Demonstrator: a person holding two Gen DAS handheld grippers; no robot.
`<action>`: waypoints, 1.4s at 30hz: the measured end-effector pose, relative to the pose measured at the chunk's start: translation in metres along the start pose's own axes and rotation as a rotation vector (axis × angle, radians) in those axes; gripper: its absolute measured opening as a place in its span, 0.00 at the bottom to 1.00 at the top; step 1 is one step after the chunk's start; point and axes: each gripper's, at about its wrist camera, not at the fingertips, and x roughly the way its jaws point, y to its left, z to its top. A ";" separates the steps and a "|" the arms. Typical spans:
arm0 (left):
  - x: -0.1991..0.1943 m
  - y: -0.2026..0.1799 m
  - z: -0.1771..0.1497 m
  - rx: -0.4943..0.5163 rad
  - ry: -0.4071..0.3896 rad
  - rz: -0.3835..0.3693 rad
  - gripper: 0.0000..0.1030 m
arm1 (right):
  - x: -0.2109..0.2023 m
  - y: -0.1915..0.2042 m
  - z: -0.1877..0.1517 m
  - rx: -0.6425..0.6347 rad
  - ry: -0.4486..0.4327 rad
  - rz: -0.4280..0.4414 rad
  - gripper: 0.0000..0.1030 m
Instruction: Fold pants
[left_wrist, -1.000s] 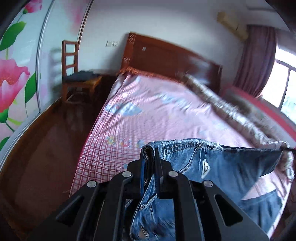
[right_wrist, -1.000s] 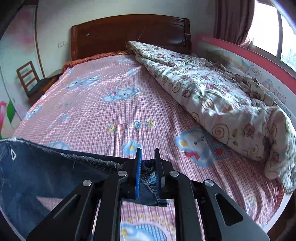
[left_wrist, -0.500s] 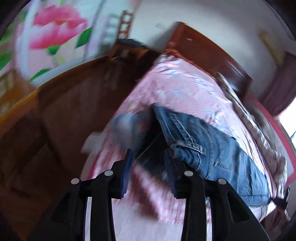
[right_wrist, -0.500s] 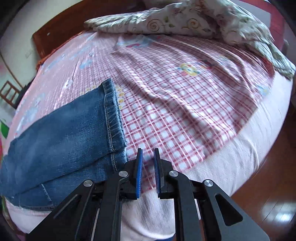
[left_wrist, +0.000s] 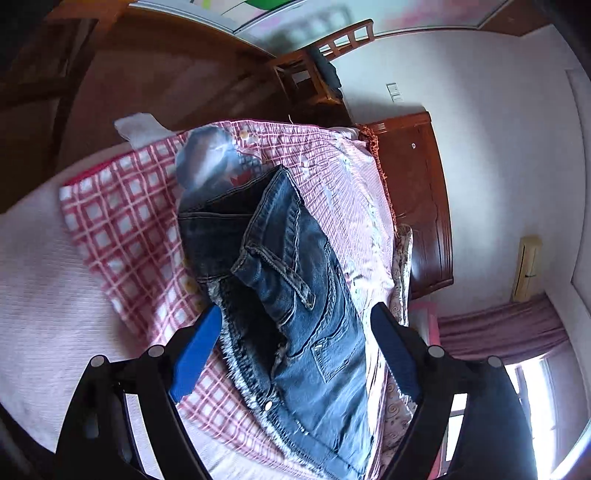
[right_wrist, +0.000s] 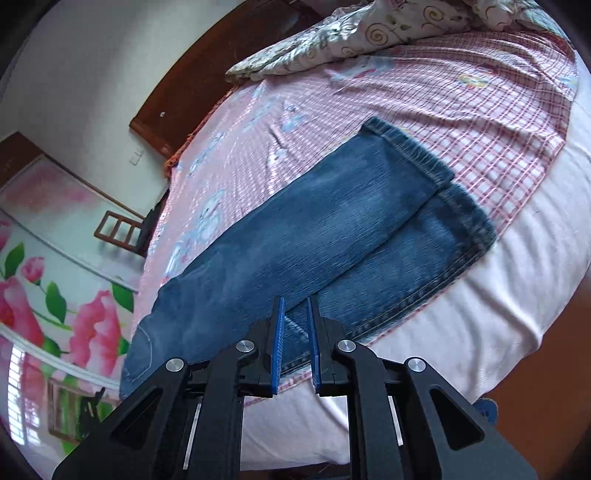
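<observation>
The jeans (right_wrist: 325, 229) are laid lengthwise along the near edge of the bed (right_wrist: 480, 295), one leg stacked on the other. In the right wrist view the two hems (right_wrist: 436, 181) sit toward 2 o'clock, the upper one stepped back from the lower, so the legs are not squared. In the left wrist view the waistband (left_wrist: 273, 266) lies rumpled at the centre, with the fly open and a pale fleecy lining showing.

The left gripper (left_wrist: 295, 343) is spread wide over the waist end and nothing is held in it. The right gripper (right_wrist: 295, 328) is parted only narrowly above the legs, at about 6 o'clock, and nothing is held between its blue pads (right_wrist: 277, 343).

The next step is judged to be a crosswise fold. It is best done if the hems are first aligned and the waistband flattened, both layers are pinched together at each grasp, and the cloth is carried low and evenly. The checked sheet (right_wrist: 498, 110) should not be caught. The quilt (right_wrist: 369, 33) at 12 o'clock lies well apart.
</observation>
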 end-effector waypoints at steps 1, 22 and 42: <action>0.004 -0.003 0.000 0.001 -0.006 -0.010 0.77 | 0.002 0.005 -0.003 -0.003 0.005 0.009 0.11; 0.088 -0.041 -0.012 0.089 0.079 0.059 0.66 | -0.015 -0.102 0.017 0.528 -0.126 0.131 0.50; 0.084 -0.044 -0.006 0.157 0.092 0.118 0.64 | 0.032 -0.126 0.077 0.633 -0.162 -0.119 0.08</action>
